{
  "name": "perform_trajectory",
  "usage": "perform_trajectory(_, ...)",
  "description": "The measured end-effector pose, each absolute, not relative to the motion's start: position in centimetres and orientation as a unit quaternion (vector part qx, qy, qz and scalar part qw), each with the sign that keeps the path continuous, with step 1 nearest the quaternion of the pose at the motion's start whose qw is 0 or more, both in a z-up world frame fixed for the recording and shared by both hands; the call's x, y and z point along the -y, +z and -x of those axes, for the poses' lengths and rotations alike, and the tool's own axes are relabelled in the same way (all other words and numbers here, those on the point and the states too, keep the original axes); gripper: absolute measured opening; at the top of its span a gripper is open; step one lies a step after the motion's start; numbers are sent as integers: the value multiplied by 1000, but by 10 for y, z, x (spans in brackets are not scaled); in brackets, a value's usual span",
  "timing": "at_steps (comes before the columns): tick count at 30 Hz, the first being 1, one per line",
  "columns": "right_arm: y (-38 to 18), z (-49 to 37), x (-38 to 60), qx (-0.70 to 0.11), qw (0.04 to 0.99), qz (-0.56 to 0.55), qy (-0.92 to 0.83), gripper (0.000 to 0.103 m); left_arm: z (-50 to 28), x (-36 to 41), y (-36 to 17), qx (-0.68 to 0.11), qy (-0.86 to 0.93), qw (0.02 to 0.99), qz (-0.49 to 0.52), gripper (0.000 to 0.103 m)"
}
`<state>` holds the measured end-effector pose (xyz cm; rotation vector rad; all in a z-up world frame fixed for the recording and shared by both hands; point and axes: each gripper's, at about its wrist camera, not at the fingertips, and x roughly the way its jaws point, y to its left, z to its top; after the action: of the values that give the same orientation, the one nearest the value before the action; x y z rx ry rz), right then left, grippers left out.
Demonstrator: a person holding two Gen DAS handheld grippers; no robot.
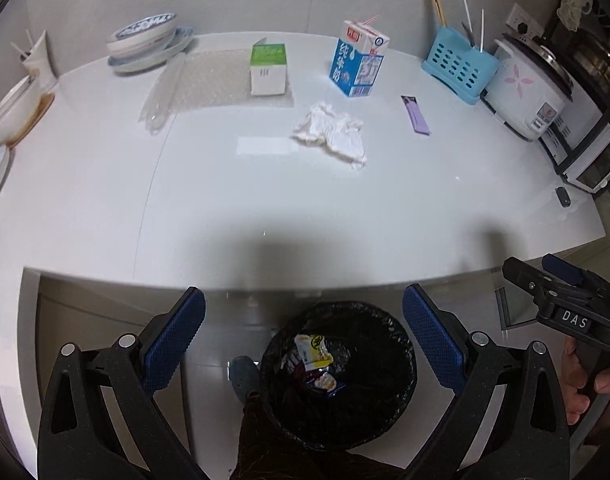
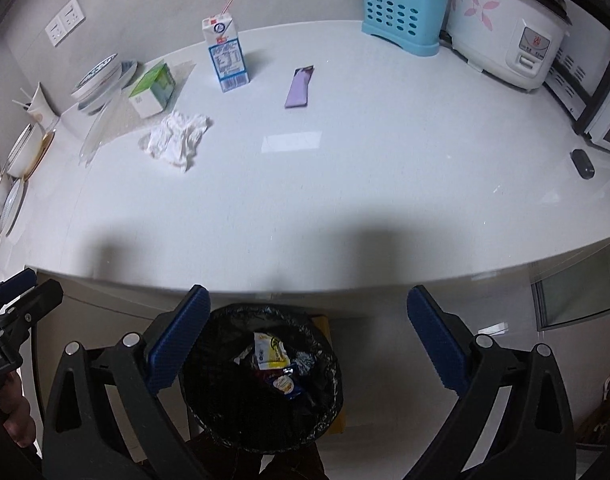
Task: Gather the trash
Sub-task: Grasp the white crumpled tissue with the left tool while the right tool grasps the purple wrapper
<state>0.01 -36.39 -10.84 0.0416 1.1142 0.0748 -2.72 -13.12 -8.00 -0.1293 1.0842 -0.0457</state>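
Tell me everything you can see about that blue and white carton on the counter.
The milk carton is a tall box, blue below and white on top, seemingly coated cardboard, with printed panels and a barcode low on one side. A striped straw sticks out of its top. It stands upright towards the back of the white counter, beside a green and white box, touching nothing else.

White worktop [image 1: 105, 184]: stacked patterned bowls [image 1: 145, 38] upper left, blue utensil caddy [image 1: 459, 66] and white rice cooker [image 1: 533, 92] upper right.
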Motion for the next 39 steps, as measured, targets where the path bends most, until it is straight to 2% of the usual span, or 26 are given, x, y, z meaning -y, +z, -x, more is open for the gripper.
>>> perform_trajectory(15,-80,-80,350,-522,852,-34,10,95,-66,126,-69,-513,-68,855,42,97)
perform_trajectory(28,-103,-152,343,-555,830,-45,-14,94,-131,135,-108,-550,-94,829,36,96)
perform_trajectory(34,-109,-181,345,-563,825,-48,-15,86,-153,139,-123,-566,-94,818,32,93)
perform_trajectory(39,-115,-210,342,-575,816,-55,3,71,-171,144,-129,-579,-95,810,27,88)
